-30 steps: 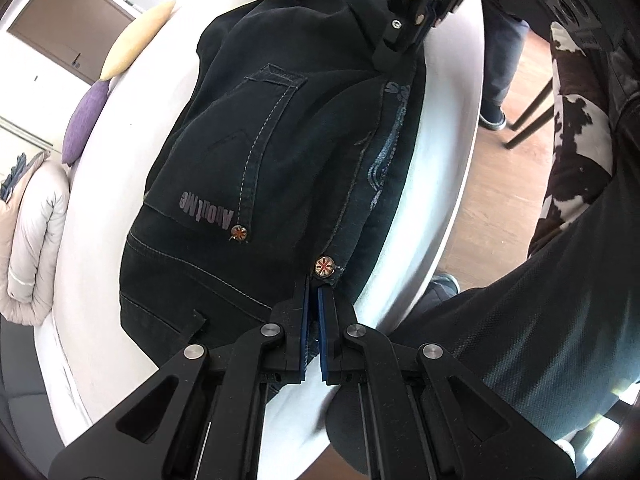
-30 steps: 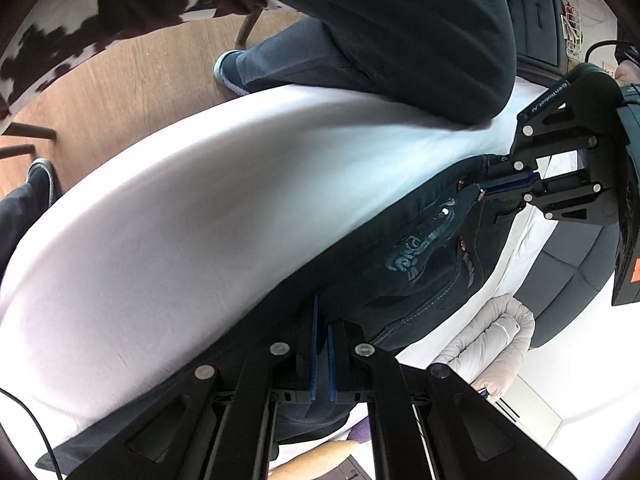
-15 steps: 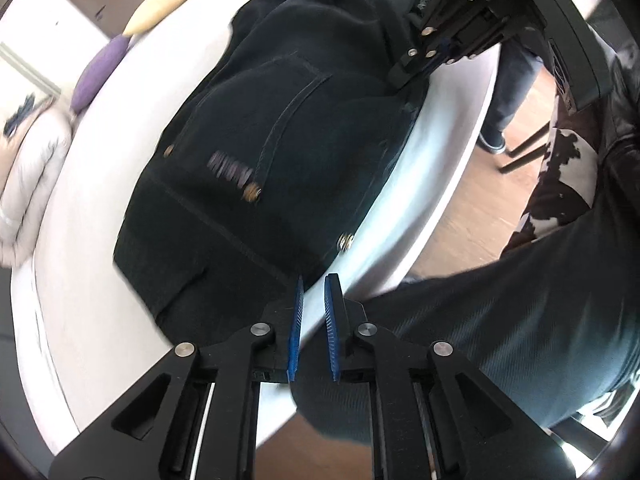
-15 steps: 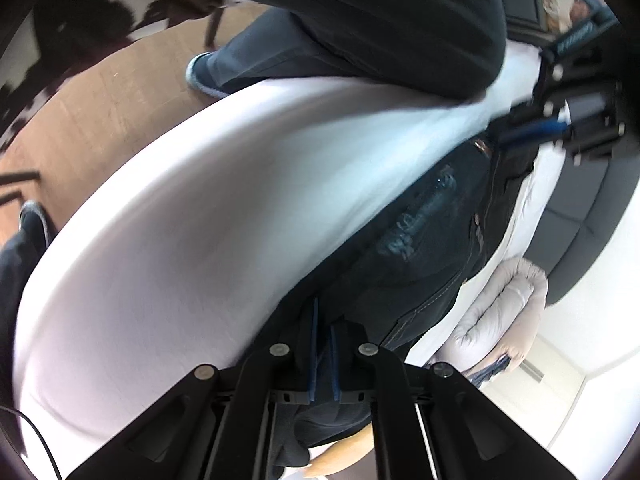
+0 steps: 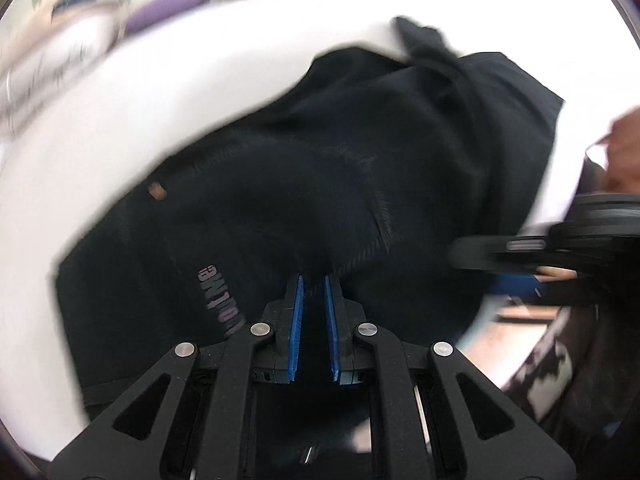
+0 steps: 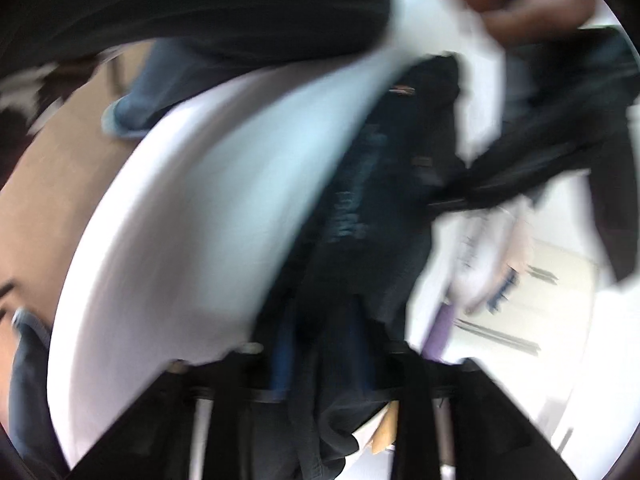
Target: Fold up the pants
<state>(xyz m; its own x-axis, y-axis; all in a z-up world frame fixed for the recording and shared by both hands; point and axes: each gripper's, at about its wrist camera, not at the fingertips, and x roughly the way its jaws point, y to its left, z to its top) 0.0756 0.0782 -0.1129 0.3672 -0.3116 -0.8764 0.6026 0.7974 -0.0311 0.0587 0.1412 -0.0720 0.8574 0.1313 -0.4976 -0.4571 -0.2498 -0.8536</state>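
Pants [image 5: 360, 168] lie bunched on desk [image 5: 168, 128]. Left gripper [image 5: 312, 304], earlier clamped on waistband, now slightly parted, empty, above pants. Right gripper [image 6: 320, 360] jaws opening, fabric between them: fold being released.

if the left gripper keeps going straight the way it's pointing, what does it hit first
Most likely the dark pants: the left gripper points down at the folded fabric lying on the white surface, just ahead of its narrowly parted fingertips. Blur hides the exact gap.

Matt black denim pants [image 5: 360, 168], smooth white cloth table cover [image 5: 160, 92], blue ribbed fingers [image 5: 295, 332]
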